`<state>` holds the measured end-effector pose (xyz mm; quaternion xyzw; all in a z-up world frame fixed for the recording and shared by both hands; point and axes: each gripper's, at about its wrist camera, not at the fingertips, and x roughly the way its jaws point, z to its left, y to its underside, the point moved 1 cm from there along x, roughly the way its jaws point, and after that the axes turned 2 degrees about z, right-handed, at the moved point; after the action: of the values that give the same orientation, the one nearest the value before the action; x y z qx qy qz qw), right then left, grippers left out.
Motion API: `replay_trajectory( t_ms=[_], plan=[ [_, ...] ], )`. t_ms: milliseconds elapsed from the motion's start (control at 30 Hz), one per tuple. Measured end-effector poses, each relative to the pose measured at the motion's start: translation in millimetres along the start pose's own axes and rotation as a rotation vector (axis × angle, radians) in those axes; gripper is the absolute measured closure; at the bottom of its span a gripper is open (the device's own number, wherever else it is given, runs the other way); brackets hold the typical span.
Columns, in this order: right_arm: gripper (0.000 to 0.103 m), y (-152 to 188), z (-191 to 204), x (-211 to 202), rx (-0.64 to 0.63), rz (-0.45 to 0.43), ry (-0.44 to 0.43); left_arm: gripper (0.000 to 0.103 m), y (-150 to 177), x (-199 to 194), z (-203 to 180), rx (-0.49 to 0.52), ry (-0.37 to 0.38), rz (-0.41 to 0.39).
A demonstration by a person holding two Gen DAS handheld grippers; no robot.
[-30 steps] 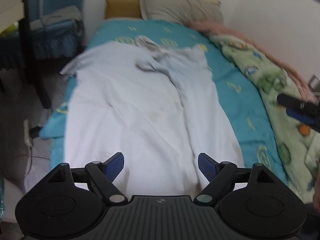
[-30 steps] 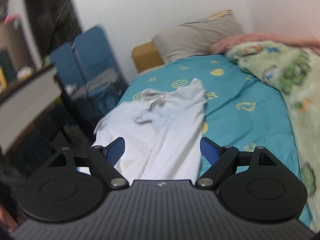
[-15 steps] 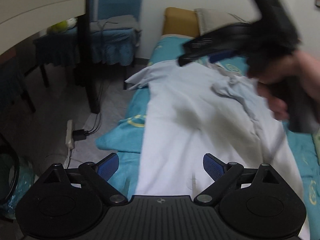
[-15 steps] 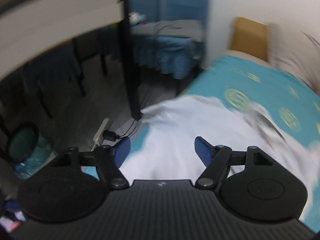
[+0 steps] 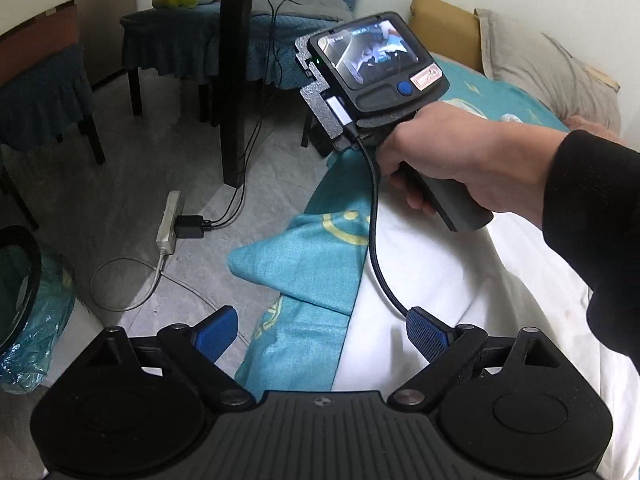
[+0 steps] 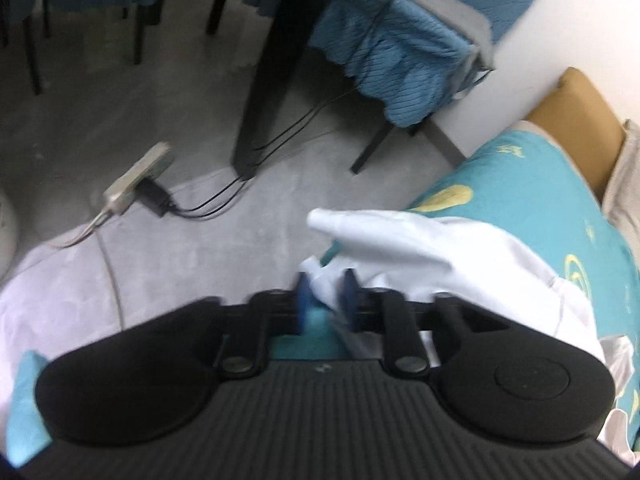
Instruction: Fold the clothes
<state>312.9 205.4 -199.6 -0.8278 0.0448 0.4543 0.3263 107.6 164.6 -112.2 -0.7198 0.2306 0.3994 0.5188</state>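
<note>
Left wrist view: we see the left gripper (image 5: 322,330) with its blue-padded fingers (image 5: 216,330) spread wide, holding nothing, hovering over the near left edge of the bed with the teal patterned sheet (image 5: 316,256). The white cloth garment (image 5: 460,280) lies flat on the bed, right of the exposed sheet corner. Farther in, a bare hand (image 5: 448,160) in a black sleeve (image 5: 596,216) grips the handle of the right gripper unit with its small lit screen (image 5: 372,60); its fingers are out of sight here. A black cable (image 5: 374,232) hangs from that unit. On the grey floor (image 5: 120,184) at left lies a white power strip (image 5: 168,222). A beige pillow (image 5: 548,76) sits far right.

Right wrist view, blurred: we see the right gripper (image 6: 326,300) with its fingers narrow, pinching a fold of the white garment (image 6: 440,252) at the bed's left edge. The sheet (image 6: 540,216) shows right of the cloth, and the power strip (image 6: 136,180) lies on the floor at left.
</note>
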Motion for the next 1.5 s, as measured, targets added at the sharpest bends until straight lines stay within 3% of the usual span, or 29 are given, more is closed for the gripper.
replay_trajectory(
  t_ms=[33,200,333,467,633,833,900,1000,1067,1100,1133,1167,1433,1467,1500],
  plan=[
    [0.097,0.5,-4.1,-4.7,0.033,-0.018,-0.003,0.010,0.2,-0.1,-0.5,0.002,0.002,0.001],
    [0.099,3.4,-36.4,-53.4,0.168,-0.193,0.027,0.010,-2.6,-5.9,6.2,-0.066,0.037,-0.050],
    [0.099,20.1,-85.3,-107.4,0.334,-0.326,0.105,0.010,-4.0,-19.1,9.6,-0.101,0.084,-0.122],
    [0.099,83.3,-141.9,-140.1,0.556,-0.333,0.197,0.010,-0.6,-34.2,0.3,-0.062,0.122,-0.199],
    [0.099,163.4,-212.5,-180.7,0.834,-0.335,0.314,0.010,5.9,-44.2,-19.5,0.017,0.145,-0.240],
    [0.096,287.8,-245.4,-175.3,1.072,-0.154,0.307,0.010,8.7,-44.0,-42.7,0.093,0.165,-0.211],
    [0.096,311.5,-243.1,-170.2,1.116,-0.115,0.258,0.010,10.2,-45.0,-48.7,0.105,0.170,-0.208],
    [0.093,322.4,-230.6,-175.8,1.040,-0.138,0.191,0.010,12.6,-43.7,-55.4,0.117,0.175,-0.207],
    [0.072,322.9,-220.3,-178.8,0.967,-0.165,0.155,0.010,14.7,-42.9,-59.8,0.126,0.170,-0.203],
    [0.045,313.2,-215.0,-176.2,0.921,-0.183,0.144,0.010,15.2,-41.4,-61.4,0.132,0.165,-0.199],
    [0.027,303.0,-209.8,-173.5,0.874,-0.200,0.133,0.010,16.0,-40.5,-63.0,0.136,0.160,-0.195],
    [0.023,292.9,-204.5,-170.7,0.827,-0.218,0.122,0.010,16.9,-39.7,-64.7,0.138,0.155,-0.192],
    [0.027,211.8,-161.8,-148.9,0.448,-0.350,0.035,0.010,17.2,-24.0,-66.7,0.145,0.125,-0.153],
    [0.027,202.6,-158.8,-139.3,0.422,-0.327,0.029,0.010,17.2,-22.5,-66.6,0.147,0.124,-0.149],
    [0.034,197.5,-159.6,-131.9,0.409,-0.300,0.046,0.010,17.3,-21.3,-66.5,0.149,0.123,-0.146]
  ],
)
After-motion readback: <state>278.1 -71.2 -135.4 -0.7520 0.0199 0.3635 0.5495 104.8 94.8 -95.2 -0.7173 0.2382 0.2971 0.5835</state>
